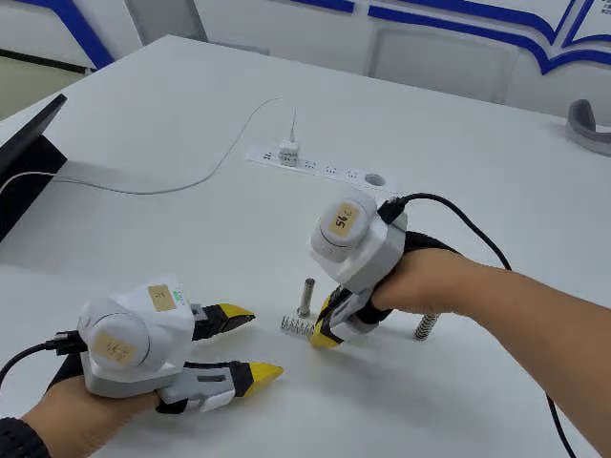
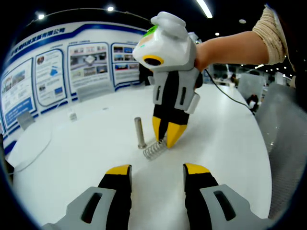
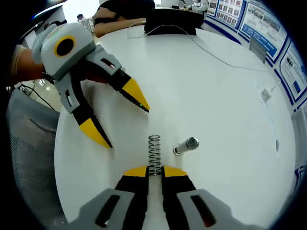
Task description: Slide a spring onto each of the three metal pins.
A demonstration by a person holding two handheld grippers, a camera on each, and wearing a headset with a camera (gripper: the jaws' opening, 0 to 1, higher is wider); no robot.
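lower centre of the right gripper view: the right gripper (image 3: 154, 170) has its fingers clenched on the near end of a spring (image 3: 154, 152) lying flat on the worktop (image 3: 216, 96), long axis pointing straight ahead. the upright pin (image 3: 185, 145) stands just right of it. the left gripper (image 1: 260, 340) is released, farther off.

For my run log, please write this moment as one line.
phase: spring grasp | right gripper: shut on spring beside upright pin | left gripper: open, holding nothing | pin: bare
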